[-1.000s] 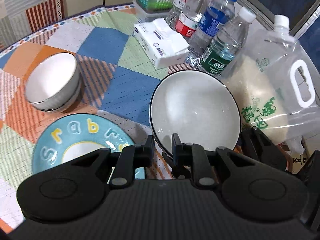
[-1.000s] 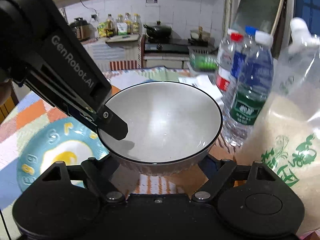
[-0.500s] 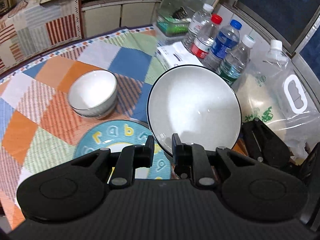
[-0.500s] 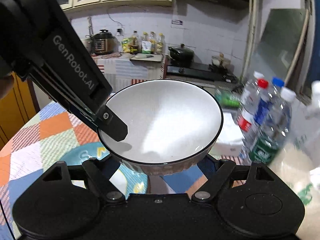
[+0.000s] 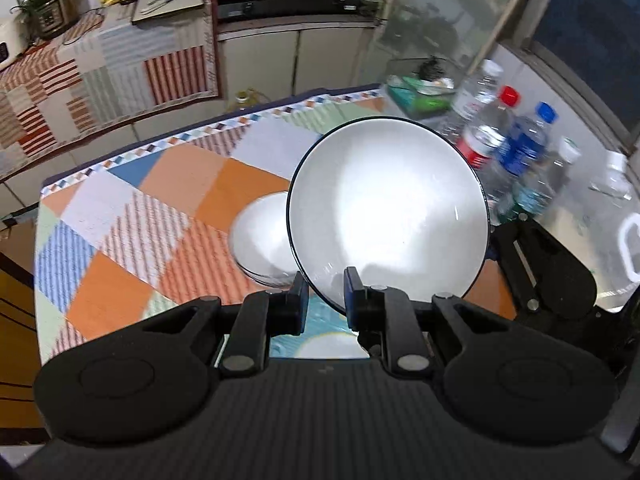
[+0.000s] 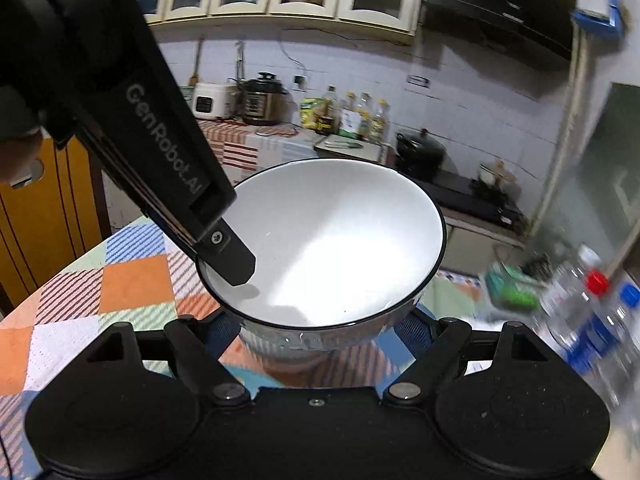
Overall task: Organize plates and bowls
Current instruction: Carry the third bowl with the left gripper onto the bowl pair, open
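A large white bowl with a black rim (image 5: 388,208) is held in the air above the table. My left gripper (image 5: 326,300) is shut on its near rim. In the right wrist view the same bowl (image 6: 332,240) sits between my right gripper's fingers (image 6: 320,332), which clasp its outer wall from both sides; the left gripper's finger (image 6: 228,256) hooks over the rim. A smaller white bowl (image 5: 260,248) stands on the table just left of and below the held bowl. A blue plate (image 5: 320,340) with letters lies below, mostly hidden by the gripper.
The table has a patchwork cloth (image 5: 160,208). Water bottles (image 5: 516,148) and a green basket (image 5: 424,92) stand at the right. A kitchen counter (image 5: 120,52) runs behind the table.
Both grippers have lifted the large bowl higher and carried it left, toward the small white bowl. The bottles and rice bag have slid off to the right of view.
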The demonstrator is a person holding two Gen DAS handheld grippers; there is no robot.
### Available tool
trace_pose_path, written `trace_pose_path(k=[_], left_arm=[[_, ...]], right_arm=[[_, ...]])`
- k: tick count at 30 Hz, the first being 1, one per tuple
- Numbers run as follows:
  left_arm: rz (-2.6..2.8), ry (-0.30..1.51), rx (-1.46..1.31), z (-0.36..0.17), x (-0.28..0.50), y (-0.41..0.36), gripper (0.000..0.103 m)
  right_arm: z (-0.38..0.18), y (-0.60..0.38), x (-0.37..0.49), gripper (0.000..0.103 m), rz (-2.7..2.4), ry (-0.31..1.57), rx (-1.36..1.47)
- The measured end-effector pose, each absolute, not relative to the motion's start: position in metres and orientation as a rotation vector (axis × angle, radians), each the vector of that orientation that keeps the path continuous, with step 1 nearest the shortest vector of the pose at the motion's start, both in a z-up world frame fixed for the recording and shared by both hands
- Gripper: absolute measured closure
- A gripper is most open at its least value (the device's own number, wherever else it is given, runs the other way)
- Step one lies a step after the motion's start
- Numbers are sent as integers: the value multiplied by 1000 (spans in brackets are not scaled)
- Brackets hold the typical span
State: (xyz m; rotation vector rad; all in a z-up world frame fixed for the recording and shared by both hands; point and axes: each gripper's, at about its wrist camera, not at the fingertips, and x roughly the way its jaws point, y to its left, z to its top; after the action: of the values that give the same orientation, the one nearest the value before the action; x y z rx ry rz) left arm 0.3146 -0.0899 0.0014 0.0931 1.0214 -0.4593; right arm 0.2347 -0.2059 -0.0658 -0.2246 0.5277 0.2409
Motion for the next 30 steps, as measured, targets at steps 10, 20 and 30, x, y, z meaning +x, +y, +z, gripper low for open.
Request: trace_pose_path(k=[10, 20, 30], left_arm=[[-384, 1101, 6, -50, 377, -68, 87], [-351, 1182, -88, -96, 409, -57, 87], [-346, 1214, -106, -117, 417, -59, 86]], right_arm=[[-99, -201, 313, 17, 357, 685, -182], [-124, -188, 342, 17, 363, 809, -186], [-132, -178, 342, 15, 322, 816, -301]])
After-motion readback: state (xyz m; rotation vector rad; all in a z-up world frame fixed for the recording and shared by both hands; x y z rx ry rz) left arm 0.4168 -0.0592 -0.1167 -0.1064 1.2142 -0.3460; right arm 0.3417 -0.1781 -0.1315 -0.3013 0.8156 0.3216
